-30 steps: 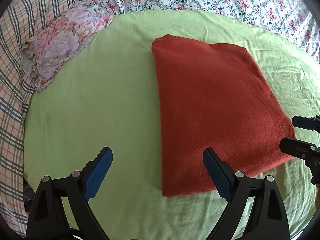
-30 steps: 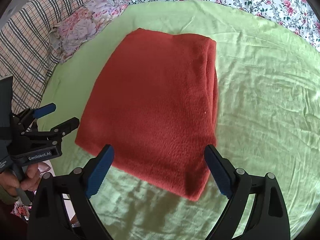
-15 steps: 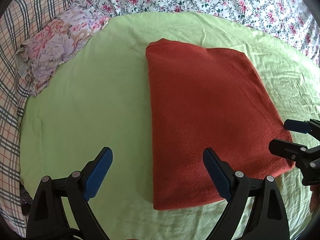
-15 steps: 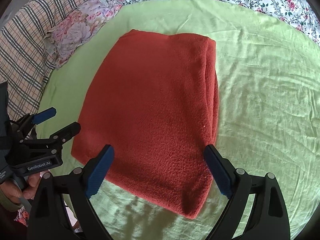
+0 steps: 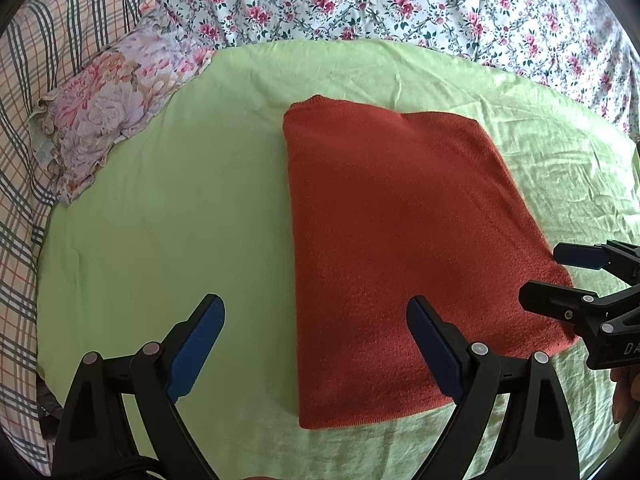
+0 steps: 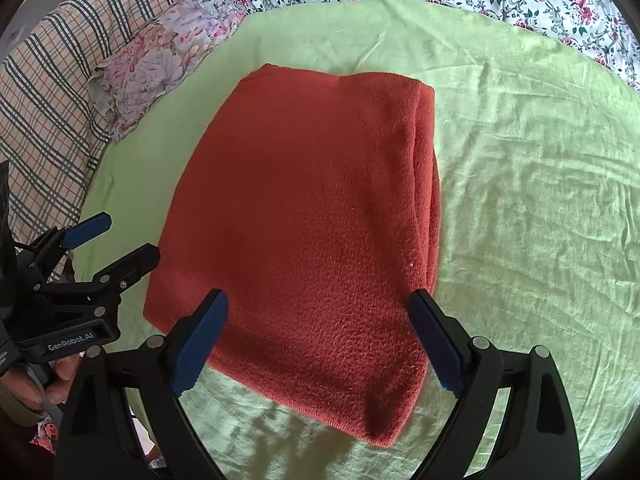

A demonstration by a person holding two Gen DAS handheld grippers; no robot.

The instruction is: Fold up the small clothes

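**Folded red garment on green sheet, both grippers spread and empty**

Red knit garment (image 5: 404, 248) lies folded into a flat rectangle on the light green sheet (image 5: 180, 216) — centre to 3 o'clock in the left wrist view, dead centre in the right wrist view (image 6: 304, 240). Stacked layer edges show along its side at 3 o'clock in the right wrist view. Texture fuzzy, no loose sleeves visible.

Left gripper (image 5: 316, 340): fingers spread wide, nothing between them. Its blue pad at 7 o'clock hangs over bare sheet, the other over the garment's near part. Whether the pads touch the fabric — cannot tell. The same gripper (image 6: 120, 244) shows at 9 o'clock in the right wrist view, jaws apart, beside the garment's edge, a hand (image 6: 44, 380) wrapped on its handle.

Right gripper (image 6: 318, 332): fingers also spread, gripping nothing, both pads over the near end of the garment. It appears again at 3 o'clock in the left wrist view (image 5: 560, 276), jaws apart, by the garment's near corner.

Around the sheet: floral pillow (image 5: 116, 104) at 10 o'clock, plaid blanket (image 5: 36, 80) at 9 to 10 o'clock, rose-print bedspread (image 5: 400, 4) across 12 to 2 o'clock.
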